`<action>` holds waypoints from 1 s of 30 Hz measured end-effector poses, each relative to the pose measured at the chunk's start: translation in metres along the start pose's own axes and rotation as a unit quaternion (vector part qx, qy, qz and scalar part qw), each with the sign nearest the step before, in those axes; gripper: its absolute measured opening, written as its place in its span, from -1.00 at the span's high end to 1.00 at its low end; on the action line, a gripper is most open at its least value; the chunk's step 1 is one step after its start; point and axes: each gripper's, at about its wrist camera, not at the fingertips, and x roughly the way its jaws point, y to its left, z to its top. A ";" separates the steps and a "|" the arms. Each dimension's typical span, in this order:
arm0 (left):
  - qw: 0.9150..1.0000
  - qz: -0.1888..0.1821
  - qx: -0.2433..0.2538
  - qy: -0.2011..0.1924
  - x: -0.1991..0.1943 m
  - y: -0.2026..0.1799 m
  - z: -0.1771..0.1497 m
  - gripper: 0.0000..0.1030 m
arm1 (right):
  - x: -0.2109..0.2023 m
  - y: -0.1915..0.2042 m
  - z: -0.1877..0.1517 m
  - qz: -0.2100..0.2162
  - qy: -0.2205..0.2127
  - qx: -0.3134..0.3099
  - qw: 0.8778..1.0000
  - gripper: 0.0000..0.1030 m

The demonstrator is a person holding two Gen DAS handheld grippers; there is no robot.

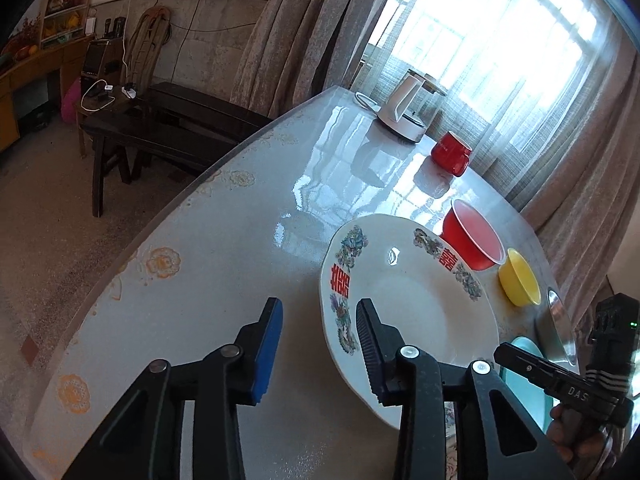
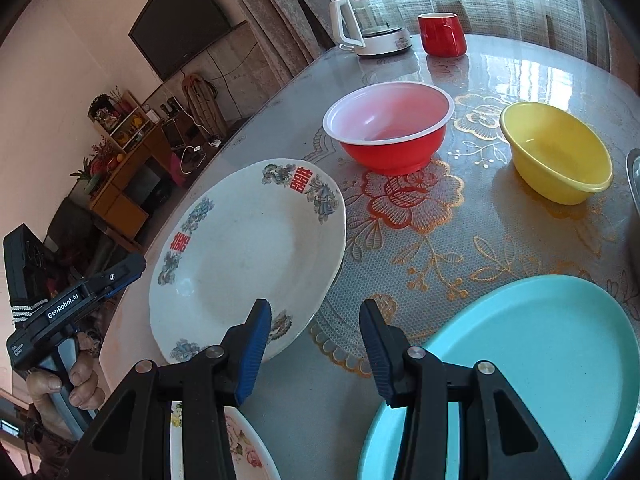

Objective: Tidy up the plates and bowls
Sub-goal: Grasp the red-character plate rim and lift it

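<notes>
A white plate [image 1: 408, 304] [image 2: 248, 256] with red characters and blue-green flowers on its rim lies slightly tilted on the table. My left gripper [image 1: 318, 340] is open: the plate's near rim stands between its fingers, close to the right one, and bare table shows beside the left pad. My right gripper [image 2: 314, 344] is open over the tablecloth, between the white plate and a teal plate [image 2: 520, 360] [image 1: 528, 384]. Further back stand a red bowl [image 2: 388, 128] [image 1: 476, 240] and a yellow bowl [image 2: 556, 152] [image 1: 520, 280]. A rose-patterned plate [image 2: 240, 448] shows under my right gripper.
A glass kettle [image 2: 368, 20] and a red mug [image 2: 442, 34] stand at the table's far end by the curtained window. A metal dish [image 1: 560, 328] sits past the teal plate. The table edge [image 1: 132, 256] curves along the left, with a dark bench [image 1: 160, 136] beyond.
</notes>
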 end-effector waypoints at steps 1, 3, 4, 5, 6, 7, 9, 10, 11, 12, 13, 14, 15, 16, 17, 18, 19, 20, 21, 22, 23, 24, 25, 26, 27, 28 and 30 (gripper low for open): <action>1.000 -0.003 0.002 0.005 0.004 0.000 0.003 0.30 | 0.004 -0.001 0.003 -0.002 0.001 0.004 1.000 0.09; 1.000 -0.017 0.008 0.013 0.013 -0.001 0.008 0.35 | 0.010 -0.003 0.009 -0.004 0.001 0.009 1.000 0.09; 1.000 -0.017 0.011 0.015 0.016 -0.001 0.011 0.36 | 0.014 -0.003 0.011 -0.005 0.002 0.011 1.000 0.09; 1.000 -0.018 0.020 0.016 0.019 -0.003 0.013 0.38 | 0.017 -0.003 0.013 -0.004 0.004 0.013 1.000 0.11; 0.999 -0.016 0.028 0.017 0.023 -0.004 0.015 0.42 | 0.019 -0.002 0.015 -0.001 0.004 0.013 1.000 0.18; 0.999 -0.012 0.034 0.017 0.026 -0.004 0.017 0.47 | 0.021 -0.002 0.016 -0.002 0.003 0.012 1.000 0.22; 0.999 -0.014 0.039 0.020 0.034 -0.003 0.021 0.59 | 0.025 -0.002 0.019 -0.006 0.001 0.011 1.000 0.33; 0.999 -0.021 0.035 0.022 0.037 -0.001 0.023 0.62 | 0.028 -0.002 0.020 -0.005 0.002 0.013 1.000 0.37; 0.999 -0.029 0.034 0.024 0.040 0.000 0.025 0.62 | 0.030 -0.003 0.021 -0.005 0.004 0.014 1.000 0.44; 0.998 -0.032 0.036 0.026 0.042 0.000 0.027 0.63 | 0.033 -0.004 0.022 -0.005 0.006 0.014 1.000 0.47; 0.998 -0.033 0.038 0.027 0.045 -0.002 0.028 0.63 | 0.035 -0.004 0.023 -0.002 0.008 0.014 1.000 0.48; 0.998 -0.034 0.038 0.028 0.047 -0.003 0.030 0.63 | 0.038 -0.003 0.024 0.000 0.011 0.013 1.000 0.51; 0.998 -0.036 0.038 0.030 0.049 -0.003 0.031 0.62 | 0.040 -0.002 0.025 0.002 0.013 0.011 1.000 0.52; 0.998 -0.037 0.037 0.032 0.051 -0.003 0.033 0.56 | 0.043 -0.001 0.026 0.005 0.015 0.009 1.000 0.52; 0.998 -0.038 0.034 0.034 0.053 -0.003 0.034 0.54 | 0.047 0.000 0.026 0.007 0.019 0.010 1.000 0.52; 0.998 -0.041 0.031 0.038 0.054 -0.002 0.035 0.54 | 0.050 0.000 0.027 0.008 0.021 0.011 1.000 0.53; 0.998 -0.043 0.029 0.041 0.054 -0.001 0.036 0.54 | 0.050 0.001 0.027 0.007 0.019 0.009 1.000 0.53; 0.998 -0.045 0.027 0.043 0.053 0.000 0.037 0.54 | 0.050 0.002 0.027 0.006 0.019 0.007 1.000 0.52; 0.998 -0.048 0.026 0.044 0.053 0.001 0.037 0.53 | 0.050 0.002 0.027 0.007 0.019 0.005 1.000 0.52; 0.998 -0.046 0.026 0.046 0.053 0.002 0.037 0.43 | 0.050 0.002 0.027 0.009 0.018 0.003 1.000 0.52; 0.998 -0.046 0.024 0.047 0.053 0.003 0.037 0.41 | 0.050 0.001 0.027 0.012 0.018 0.002 1.000 0.52; 0.997 -0.049 0.025 0.049 0.053 0.003 0.038 0.40 | 0.049 0.001 0.027 0.013 0.019 0.002 1.000 0.52; 0.997 -0.055 0.029 0.052 0.055 0.002 0.038 0.39 | 0.049 0.001 0.028 0.013 0.020 0.001 1.000 0.52; 0.996 -0.060 0.034 0.060 0.058 0.000 0.037 0.37 | 0.050 0.001 0.029 0.012 0.021 -0.001 1.000 0.52; 0.995 -0.060 0.035 0.070 0.063 -0.001 0.037 0.34 | 0.049 0.001 0.029 0.011 0.022 -0.003 1.000 0.52; 0.995 -0.065 0.029 0.075 0.068 -0.001 0.037 0.32 | 0.049 0.001 0.029 0.011 0.022 -0.005 1.000 0.51; 0.994 -0.075 0.021 0.080 0.073 -0.002 0.035 0.34 | 0.049 0.001 0.029 0.011 0.022 -0.003 1.000 0.51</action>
